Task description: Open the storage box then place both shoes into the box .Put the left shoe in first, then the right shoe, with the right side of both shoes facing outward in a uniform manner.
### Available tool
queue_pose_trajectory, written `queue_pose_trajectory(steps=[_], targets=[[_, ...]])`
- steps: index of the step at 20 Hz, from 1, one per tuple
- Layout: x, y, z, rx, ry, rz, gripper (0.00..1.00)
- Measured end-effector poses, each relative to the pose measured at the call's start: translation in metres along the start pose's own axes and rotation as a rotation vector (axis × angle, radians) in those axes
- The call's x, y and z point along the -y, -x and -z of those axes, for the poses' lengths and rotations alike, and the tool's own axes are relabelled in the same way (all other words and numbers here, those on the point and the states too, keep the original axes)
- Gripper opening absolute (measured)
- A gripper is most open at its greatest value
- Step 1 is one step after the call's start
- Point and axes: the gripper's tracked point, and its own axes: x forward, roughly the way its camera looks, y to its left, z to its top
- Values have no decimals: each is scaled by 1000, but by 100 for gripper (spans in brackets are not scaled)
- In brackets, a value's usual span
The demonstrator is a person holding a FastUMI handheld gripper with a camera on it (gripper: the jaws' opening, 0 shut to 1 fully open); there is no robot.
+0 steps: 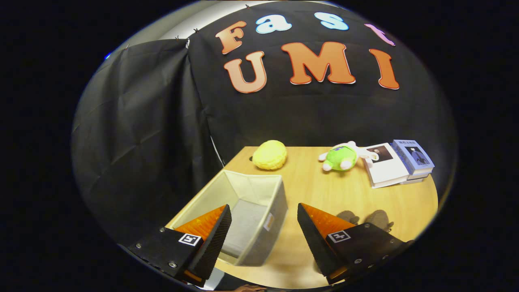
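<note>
Grey fabric storage box (243,219) sits open on the wooden table (324,194), near left. The gripper (263,227) hovers above it, jaws wide apart, holding nothing. Far off — yellow plush (269,154), green plush toy (340,157), stacked books (399,162).

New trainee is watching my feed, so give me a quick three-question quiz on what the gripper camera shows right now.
1. True or false: the storage box has a lid on it.
2. What is the gripper holding? A) a shoe B) nothing C) the plush toy
3. Which soft thing lies nearer the books: the yellow plush or the green plush toy?

Key: 1 false, it stands open and looks empty. 2 B, fingers apart. 3 the green plush toy.
</note>
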Motion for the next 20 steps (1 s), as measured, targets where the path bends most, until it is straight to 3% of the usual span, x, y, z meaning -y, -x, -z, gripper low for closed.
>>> queue_pose_trajectory(steps=[4,8,13,17,20], targets=[[68,6,40,-73,16,107,96],[115,3,77,-162,-6,159,93],[145,-7,115,-226,-49,176,86],[167,-11,136,-250,16,235,78],[165,-15,147,-261,57,226,75]])
